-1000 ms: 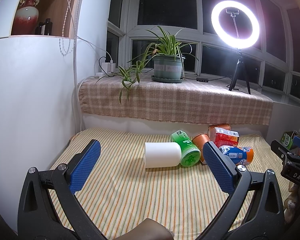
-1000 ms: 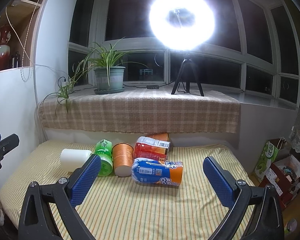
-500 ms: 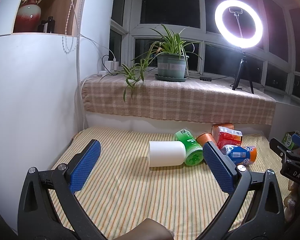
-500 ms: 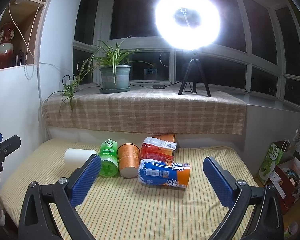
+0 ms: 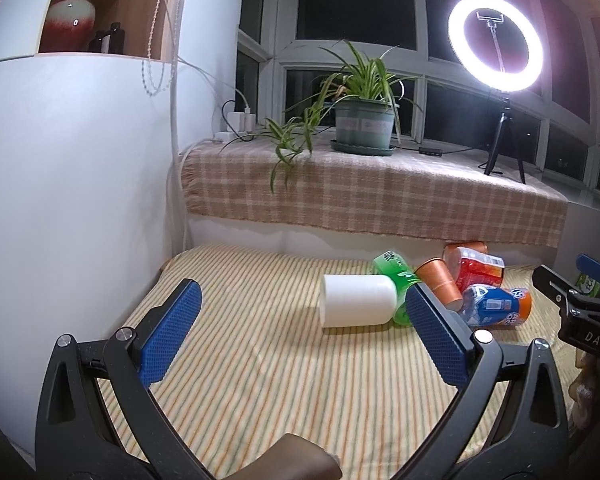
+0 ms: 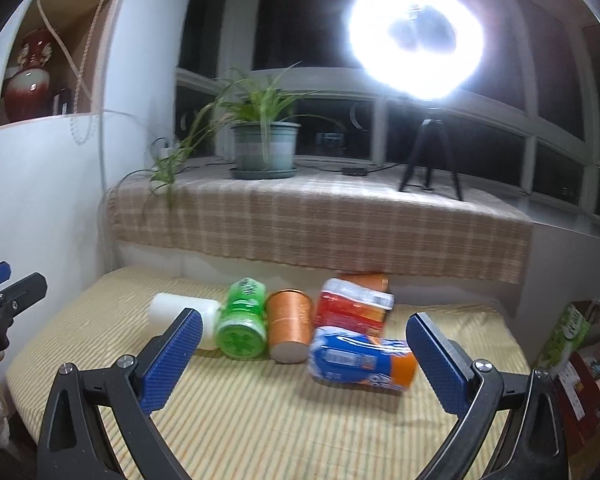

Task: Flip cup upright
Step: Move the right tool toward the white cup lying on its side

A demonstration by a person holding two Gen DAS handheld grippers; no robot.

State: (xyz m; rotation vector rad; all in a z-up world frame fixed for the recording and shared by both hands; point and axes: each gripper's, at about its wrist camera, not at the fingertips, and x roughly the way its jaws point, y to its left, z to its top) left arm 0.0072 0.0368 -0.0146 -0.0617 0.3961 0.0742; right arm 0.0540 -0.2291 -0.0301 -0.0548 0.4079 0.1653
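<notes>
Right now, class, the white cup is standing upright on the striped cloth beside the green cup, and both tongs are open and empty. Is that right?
Not quite. In the left wrist view the white cup lies on its side on the striped cloth, beside the green cup. The left tongs and right tongs are indeed open and empty.

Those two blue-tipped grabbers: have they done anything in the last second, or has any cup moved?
Both have eased forward toward the cups; nothing was gripped. The left gripper stays open facing the white cup, the right gripper open facing the blue-and-orange cup. The white, green, orange, red and blue-and-orange cups still lie on their sides where they were.
</notes>
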